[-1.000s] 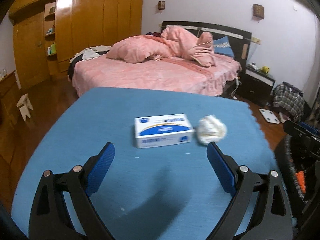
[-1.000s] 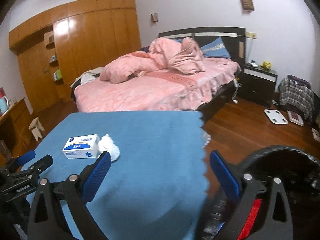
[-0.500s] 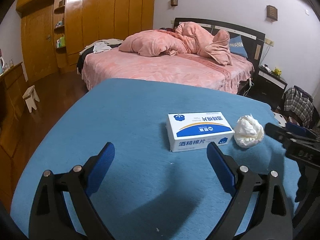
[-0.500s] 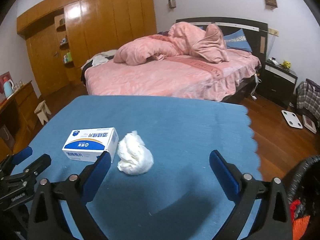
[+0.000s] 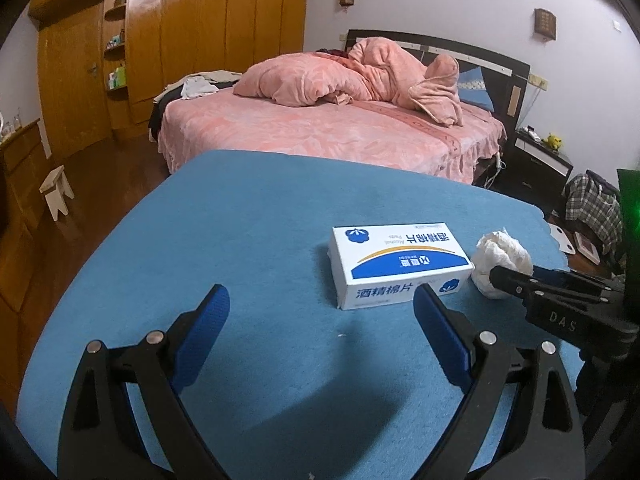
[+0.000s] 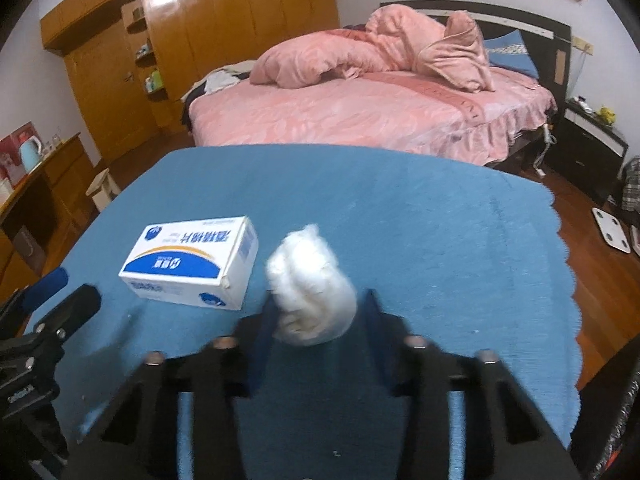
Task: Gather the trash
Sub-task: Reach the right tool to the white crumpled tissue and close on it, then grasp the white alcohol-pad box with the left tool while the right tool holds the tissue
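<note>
1. We work over a broad blue cloth-covered table (image 6: 400,208) with a scalloped edge, which fills the lower half of both wrist views.
2. Our left gripper (image 5: 322,320) hovers low over the bare cloth with its blue-padded fingers spread wide and nothing between them; we judge it best kept clear of the other hand.
3. A white rectangular cardboard box with blue print (image 6: 192,266) lies flat just beside the trash, on its left in the right wrist view. We should keep the near finger from nudging it.
4. Our right gripper (image 6: 316,332) is closing around the trash. Its fingers are motion-blurred, so we cannot tell whether both pads press yet.
5. The crumpled white tissue wad (image 6: 310,284), the piece to collect, sits on the cloth between those fingers. It looks soft and should compress, so we judge a full squeeze wise before lifting, with the wad centred so it does not squirt out forward.
</note>
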Demonstrator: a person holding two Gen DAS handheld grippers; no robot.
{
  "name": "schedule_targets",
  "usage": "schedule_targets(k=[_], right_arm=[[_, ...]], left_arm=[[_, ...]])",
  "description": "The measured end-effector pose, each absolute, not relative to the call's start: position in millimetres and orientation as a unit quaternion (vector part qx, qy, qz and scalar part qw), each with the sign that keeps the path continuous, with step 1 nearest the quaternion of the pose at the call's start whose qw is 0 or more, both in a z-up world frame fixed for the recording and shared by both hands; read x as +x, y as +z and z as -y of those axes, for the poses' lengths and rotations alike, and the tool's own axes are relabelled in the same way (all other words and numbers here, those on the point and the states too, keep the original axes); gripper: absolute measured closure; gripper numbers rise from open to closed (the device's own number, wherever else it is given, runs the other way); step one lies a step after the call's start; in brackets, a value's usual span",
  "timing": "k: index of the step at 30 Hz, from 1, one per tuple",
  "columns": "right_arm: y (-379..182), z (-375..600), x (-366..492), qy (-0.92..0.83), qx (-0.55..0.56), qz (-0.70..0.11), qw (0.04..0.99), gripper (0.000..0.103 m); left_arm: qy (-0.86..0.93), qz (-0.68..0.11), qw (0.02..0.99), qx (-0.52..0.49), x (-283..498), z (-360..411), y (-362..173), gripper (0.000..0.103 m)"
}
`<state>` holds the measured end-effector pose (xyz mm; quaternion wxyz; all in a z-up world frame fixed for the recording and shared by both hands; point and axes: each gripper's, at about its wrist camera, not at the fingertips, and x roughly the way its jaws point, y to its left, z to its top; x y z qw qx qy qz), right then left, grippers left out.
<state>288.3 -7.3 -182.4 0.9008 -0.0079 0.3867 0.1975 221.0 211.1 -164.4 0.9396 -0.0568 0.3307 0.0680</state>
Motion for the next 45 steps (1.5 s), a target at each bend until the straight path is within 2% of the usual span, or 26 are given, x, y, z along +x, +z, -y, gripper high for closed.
schedule_targets(k=[1, 4, 8, 16, 25, 32, 39, 45], right_arm=[[-182, 6, 286, 0.198, -0.01, -0.385, 0.902, 0.072], [-181, 8, 281, 0.194, -0.009, -0.381, 0.904, 0.073], [-176, 15, 275, 0.189, -0.007, -0.376, 0.907, 0.073], [-172, 30, 273, 0.18, 0.001, -0.374, 0.91, 0.073], [-168, 45, 278, 0.161, 0.009, -0.372, 0.914, 0.073], [-169, 53, 280, 0.154, 0.013, -0.373, 0.915, 0.073], [-171, 58, 280, 0.149, 0.014, -0.374, 0.915, 0.073], [-172, 70, 278, 0.133, 0.02, -0.373, 0.918, 0.073]], left_arm=[[0.065, -0.333, 0.939, -0.055, 222, -210, -165, 0.019], [0.049, -0.346, 0.936, -0.05, 231, -206, -169, 0.027], [0.034, -0.36, 0.931, -0.052, 239, -202, -173, 0.031], [-0.016, -0.369, 0.926, -0.077, 247, -201, -181, 0.048], [-0.087, -0.363, 0.924, -0.082, 245, -172, -180, 0.048], [-0.056, -0.379, 0.919, -0.095, 251, -182, -187, 0.046], [-0.099, -0.385, 0.912, -0.097, 256, -172, -189, 0.059], [-0.16, -0.382, 0.907, -0.075, 250, -141, -188, 0.06]])
